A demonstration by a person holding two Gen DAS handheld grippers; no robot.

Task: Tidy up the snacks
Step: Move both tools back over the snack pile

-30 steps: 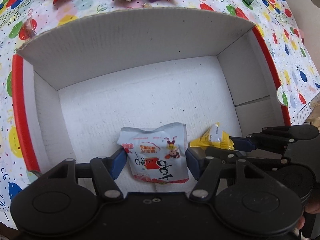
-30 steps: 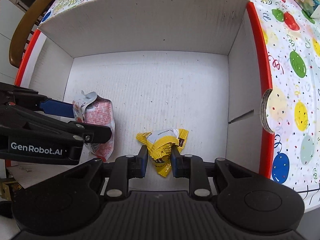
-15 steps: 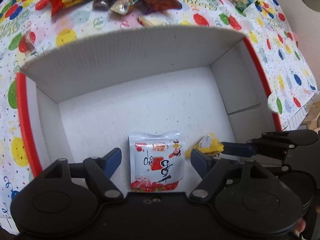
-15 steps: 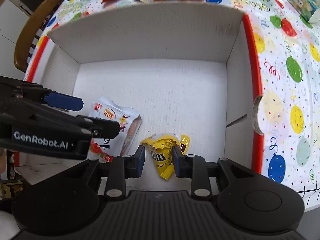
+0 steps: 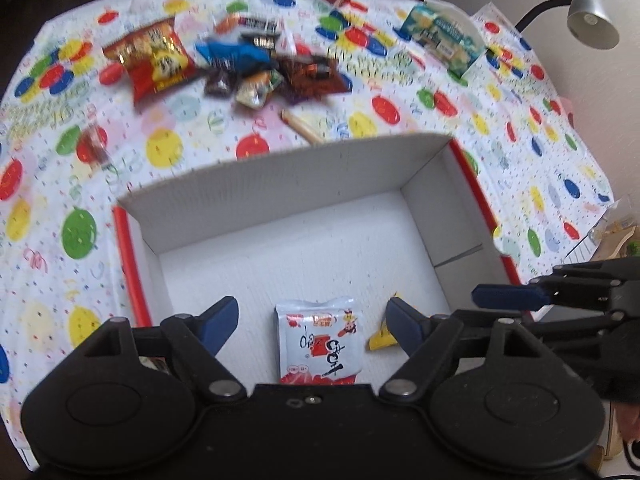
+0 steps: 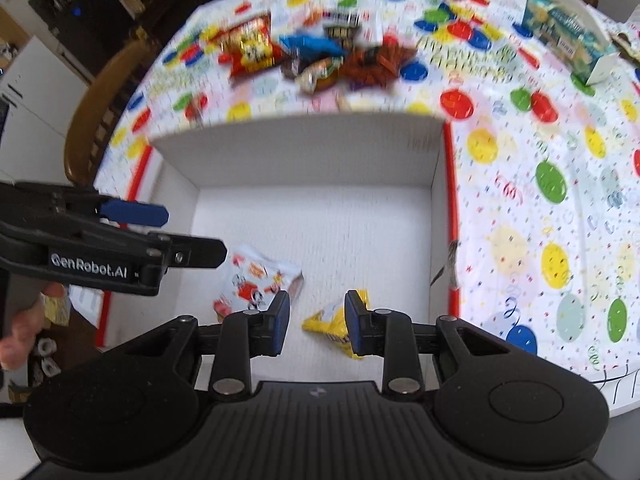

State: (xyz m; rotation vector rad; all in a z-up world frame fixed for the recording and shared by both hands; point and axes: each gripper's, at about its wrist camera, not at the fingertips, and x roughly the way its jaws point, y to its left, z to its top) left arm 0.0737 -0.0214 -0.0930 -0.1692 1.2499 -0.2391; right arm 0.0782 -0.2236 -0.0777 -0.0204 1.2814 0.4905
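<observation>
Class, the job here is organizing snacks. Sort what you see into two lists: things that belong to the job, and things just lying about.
Belongs to the job:
white box
white snack packet in the box
yellow candy bag in the box
loose snack pile on the table
left gripper, open
right gripper, open

Just lying about:
desk lamp
wooden chair
teal carton

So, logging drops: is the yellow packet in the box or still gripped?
In the box. The yellow packet lies on the box floor; right gripper is open above it.
</observation>
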